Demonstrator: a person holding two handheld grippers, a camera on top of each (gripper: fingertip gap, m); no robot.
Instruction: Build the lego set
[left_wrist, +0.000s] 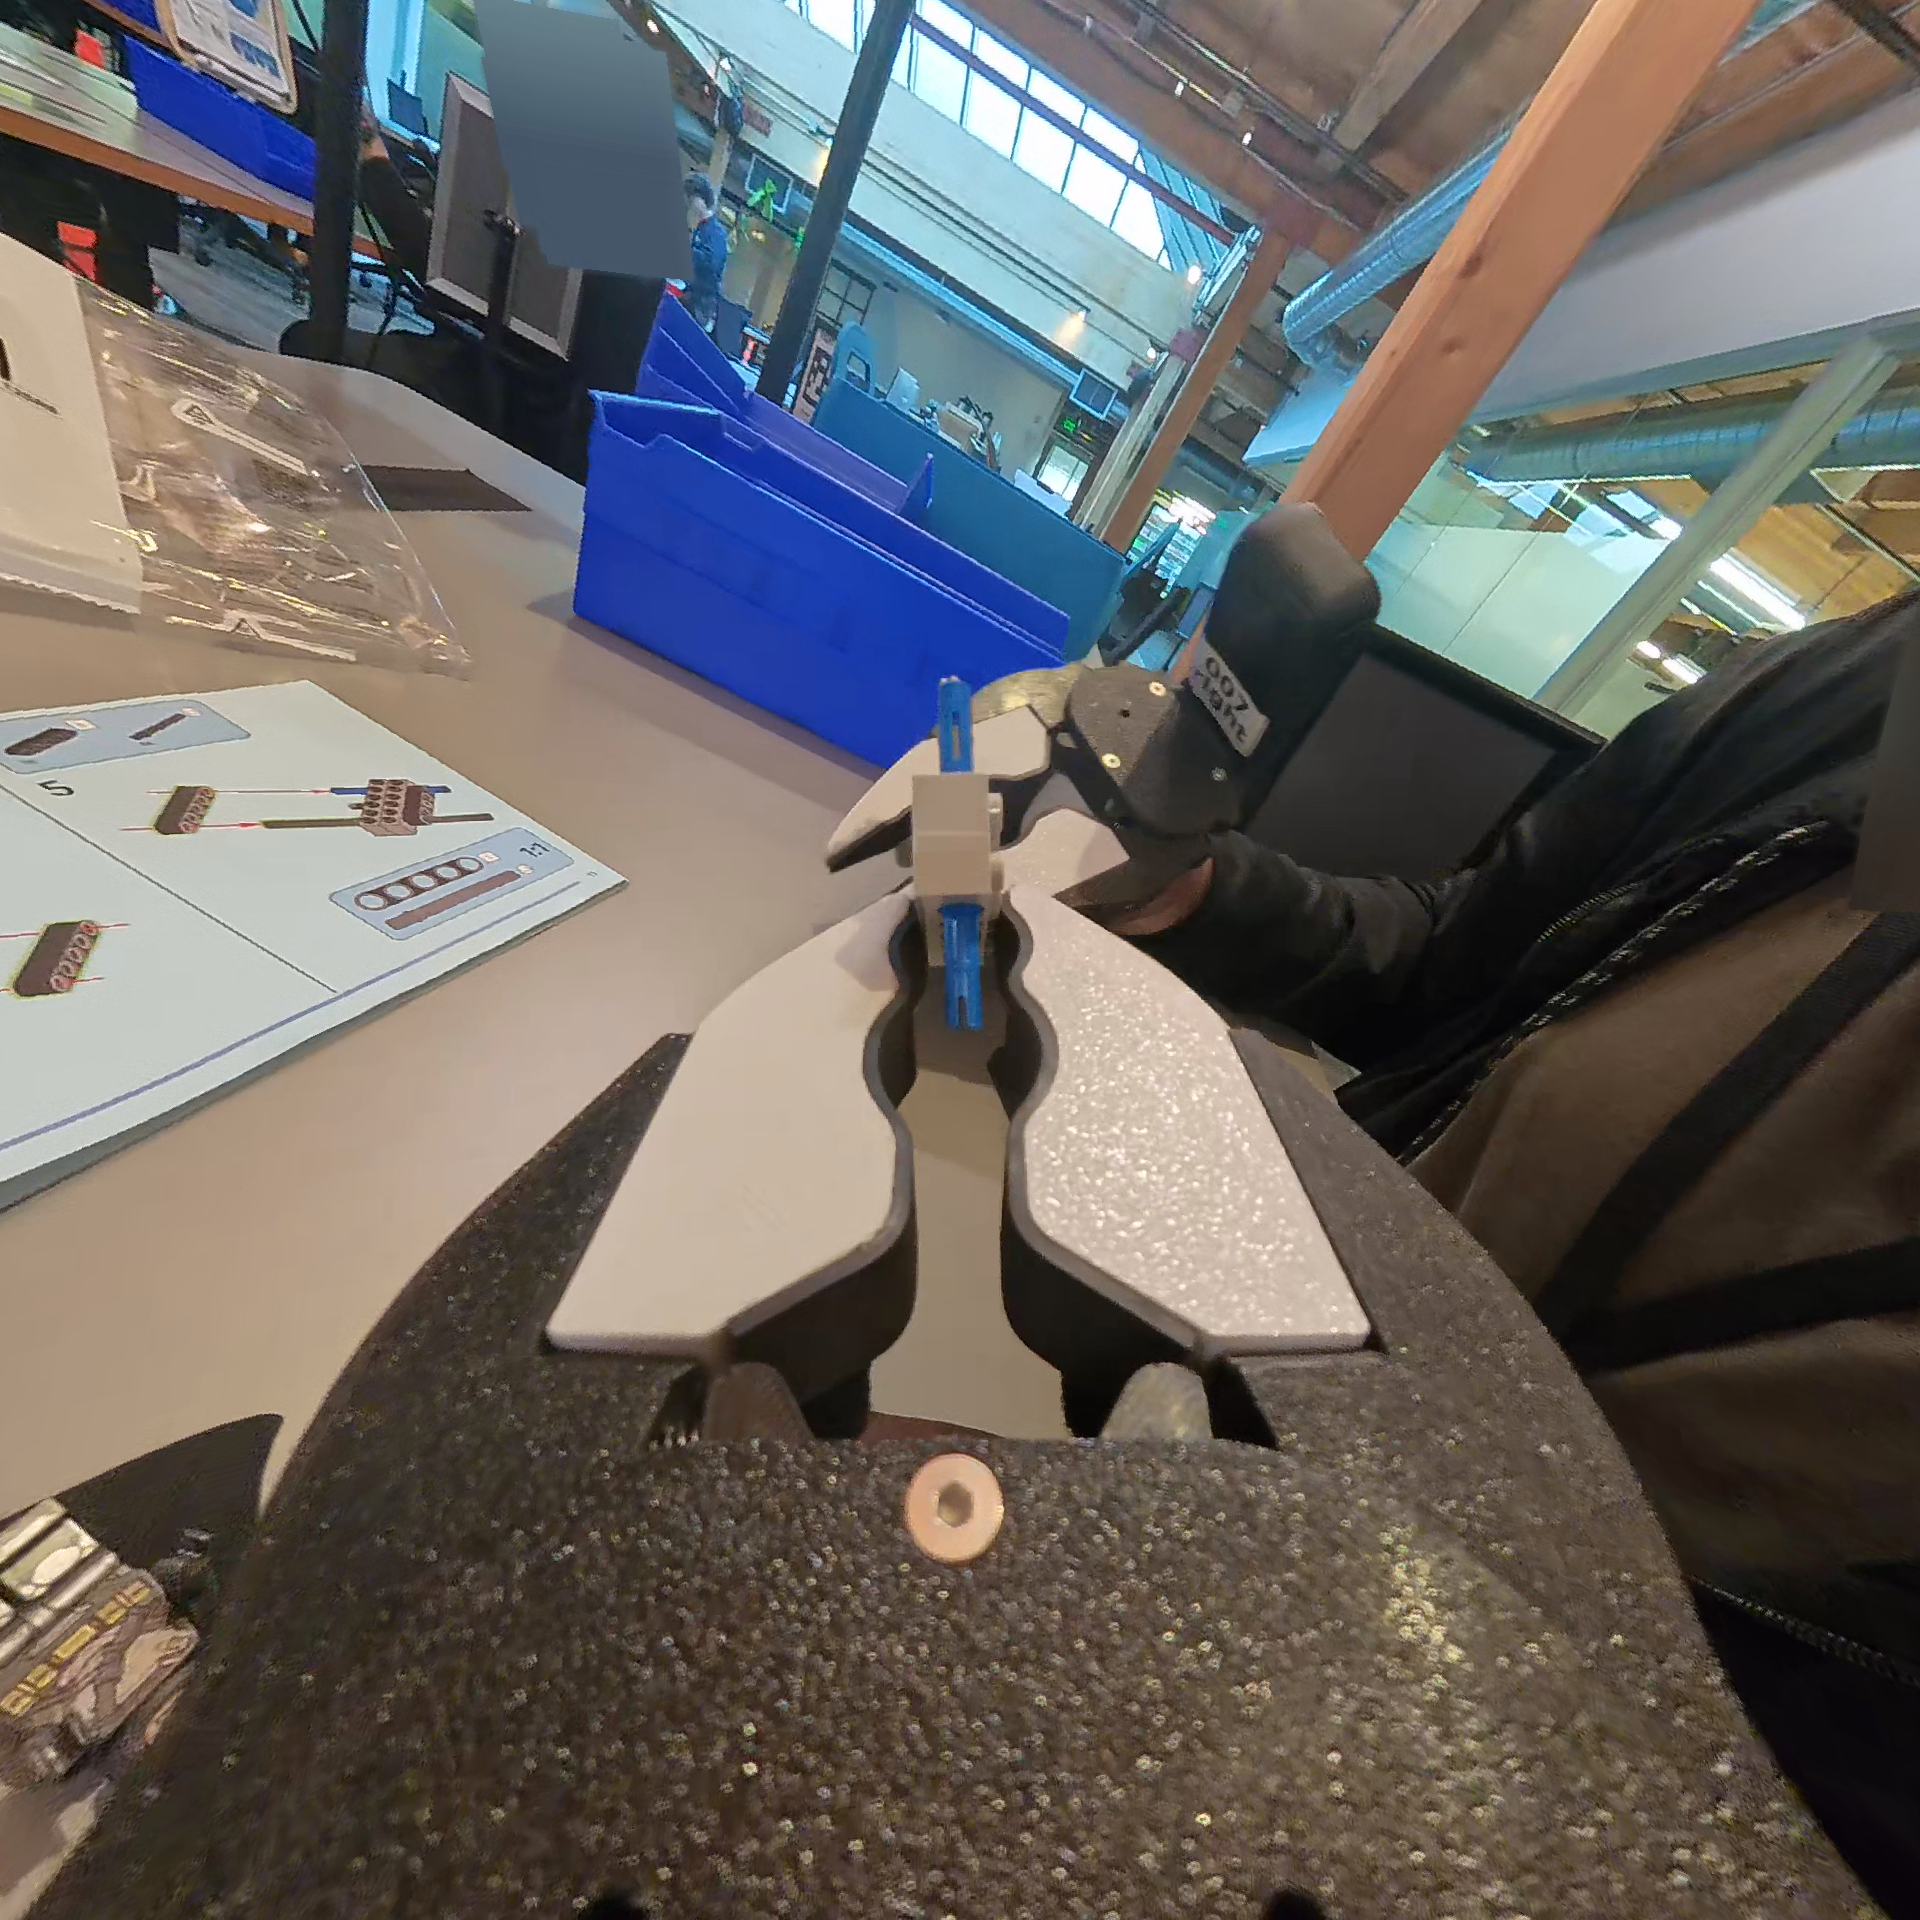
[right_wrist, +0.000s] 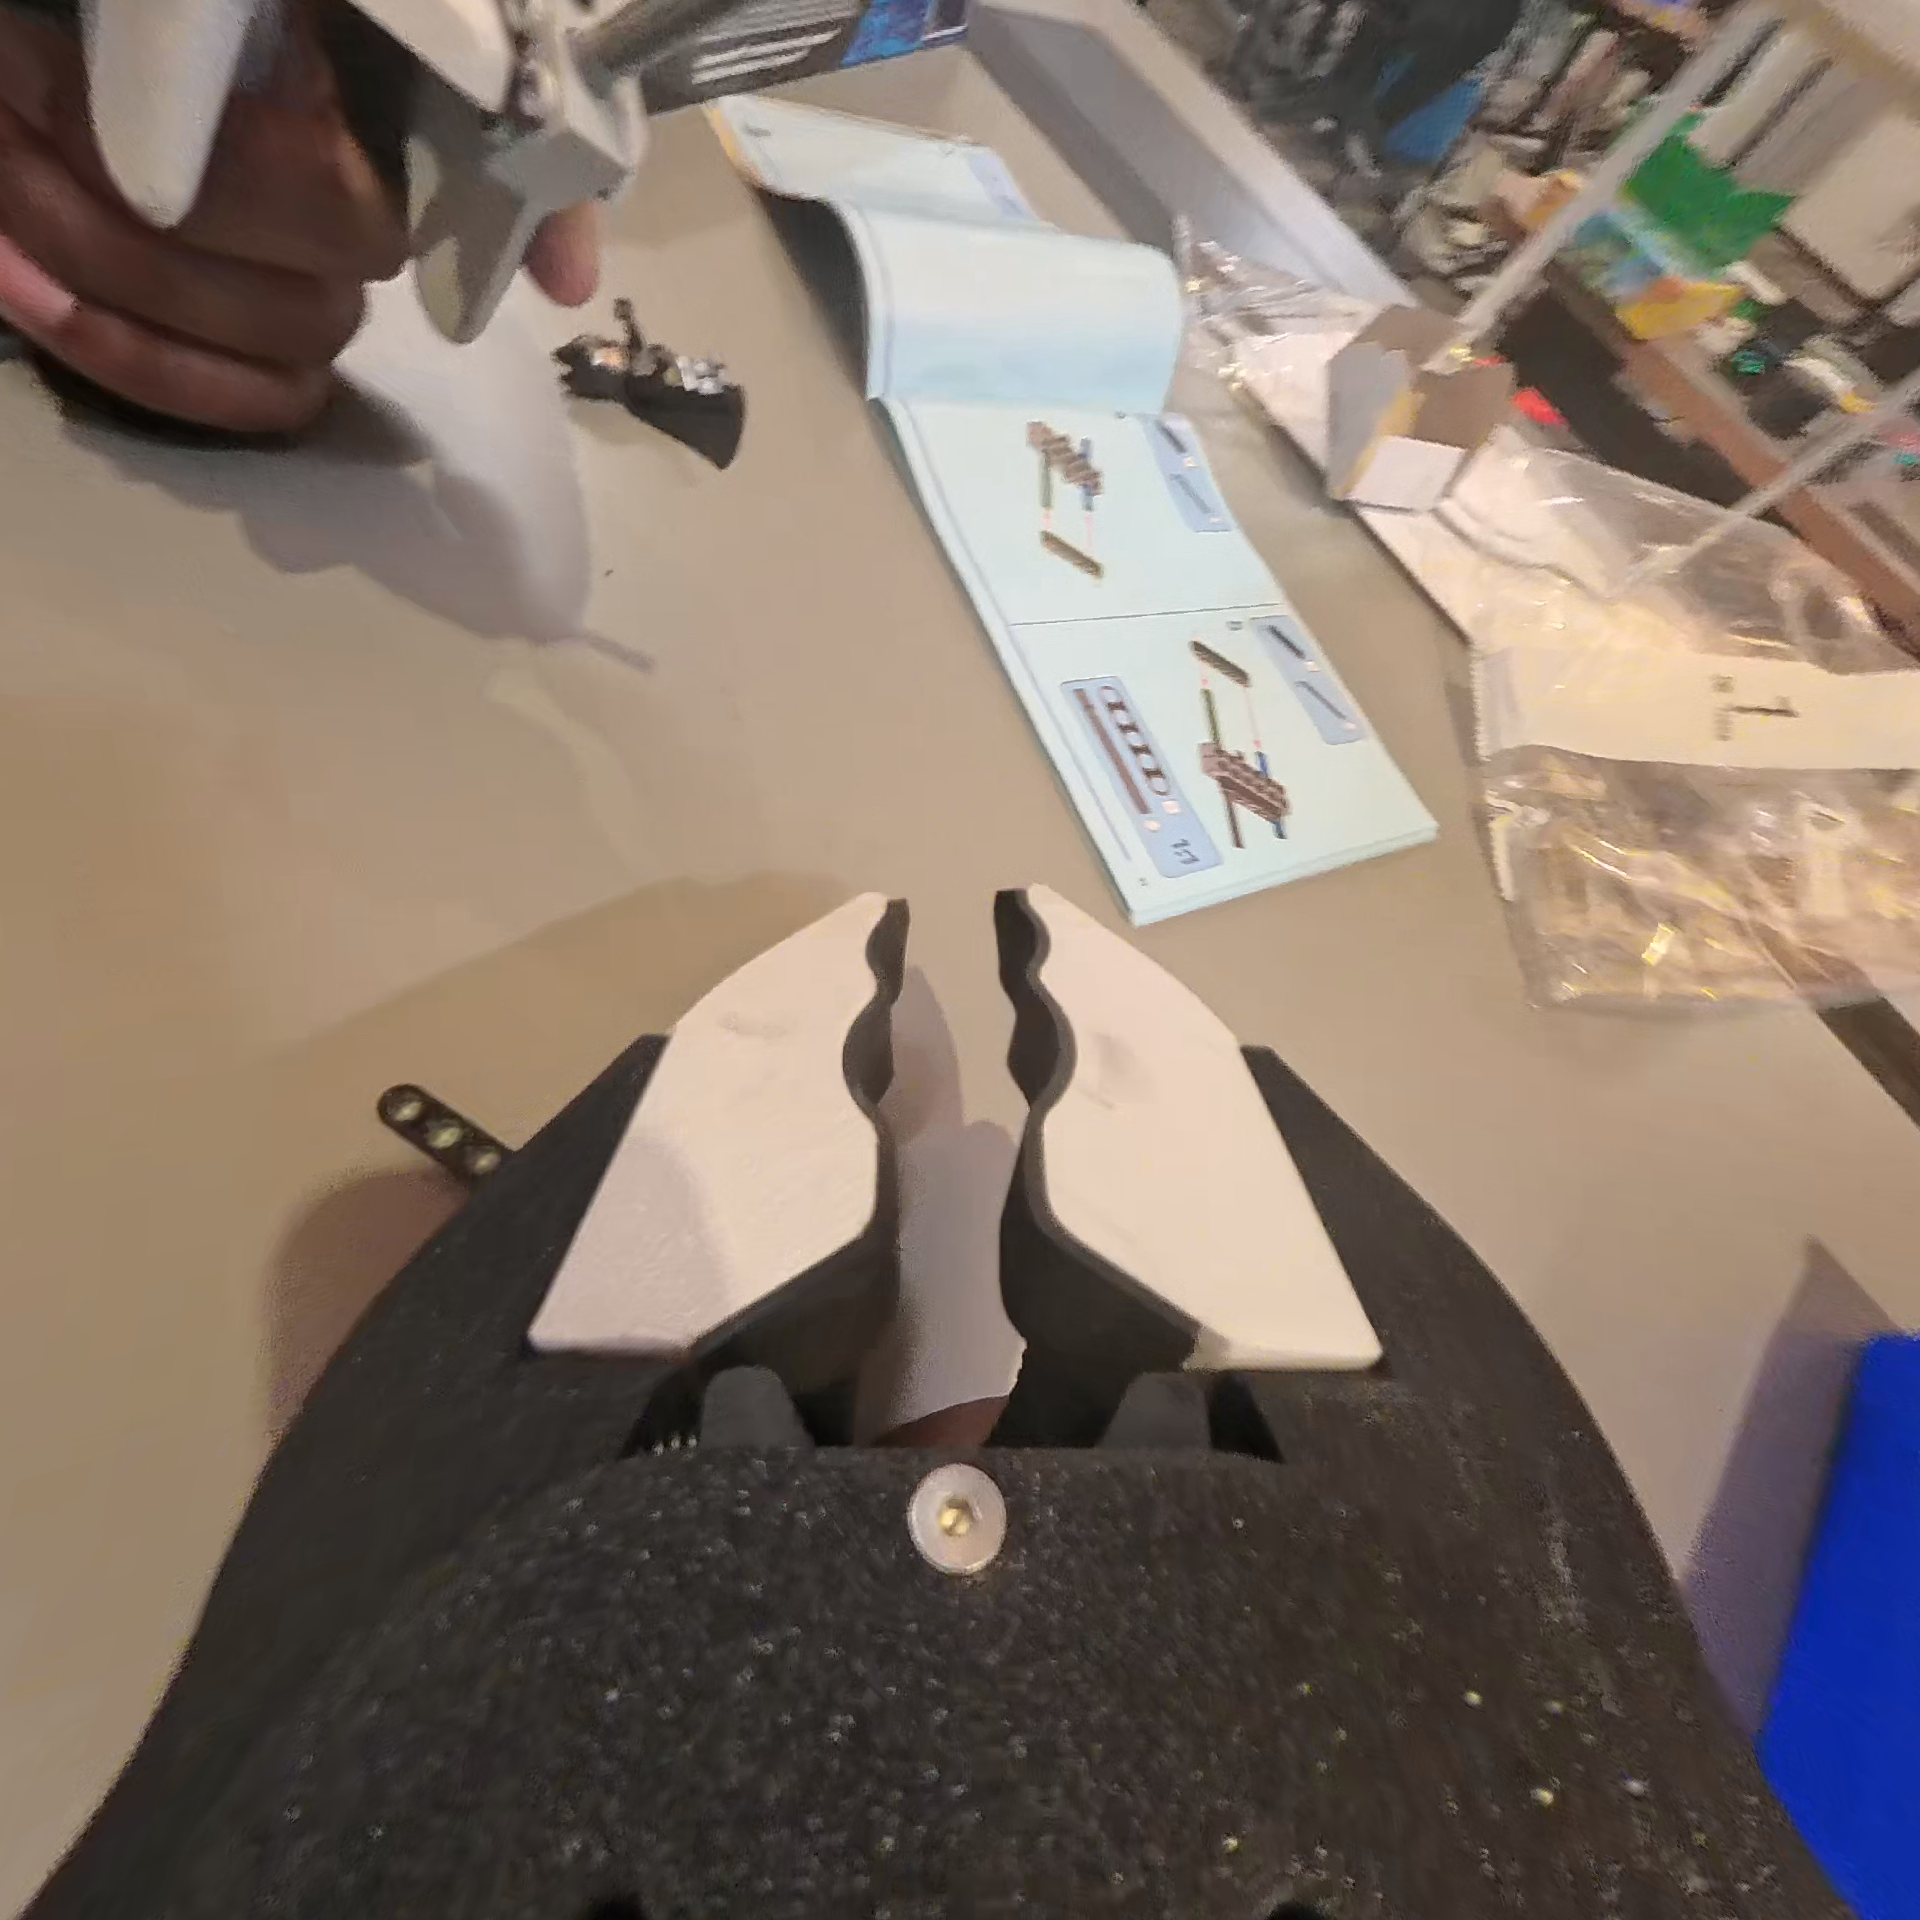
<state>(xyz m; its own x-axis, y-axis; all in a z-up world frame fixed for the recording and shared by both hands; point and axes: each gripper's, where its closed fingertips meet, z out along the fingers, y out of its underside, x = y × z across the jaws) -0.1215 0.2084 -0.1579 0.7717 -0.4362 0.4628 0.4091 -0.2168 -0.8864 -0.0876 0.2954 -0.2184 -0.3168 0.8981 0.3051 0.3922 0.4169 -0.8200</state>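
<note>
My left gripper (left_wrist: 956, 925) is shut on a small grey brick (left_wrist: 951, 831) with a blue pin (left_wrist: 961, 977) running through it, and holds it upright above the table. The pin's other end sticks out above the brick. In the left wrist view my right gripper (left_wrist: 894, 821) sits just behind the brick, held by a hand in a dark sleeve. In the right wrist view my right gripper (right_wrist: 951, 909) is open and empty over the bare tabletop (right_wrist: 312, 831). My left gripper (right_wrist: 499, 135) with the grey brick (right_wrist: 566, 156) shows at the top left there.
An open light-blue instruction booklet (left_wrist: 260, 883) (right_wrist: 1143, 623) lies on the table. Clear plastic bags (right_wrist: 1662, 831), a white box (right_wrist: 1403, 436), blue bins (left_wrist: 790, 561), a pile of dark parts (right_wrist: 644, 374) and a black beam with holes (right_wrist: 436, 1127) lie around. My right fingertips sit around 12 centimeters from my left ones.
</note>
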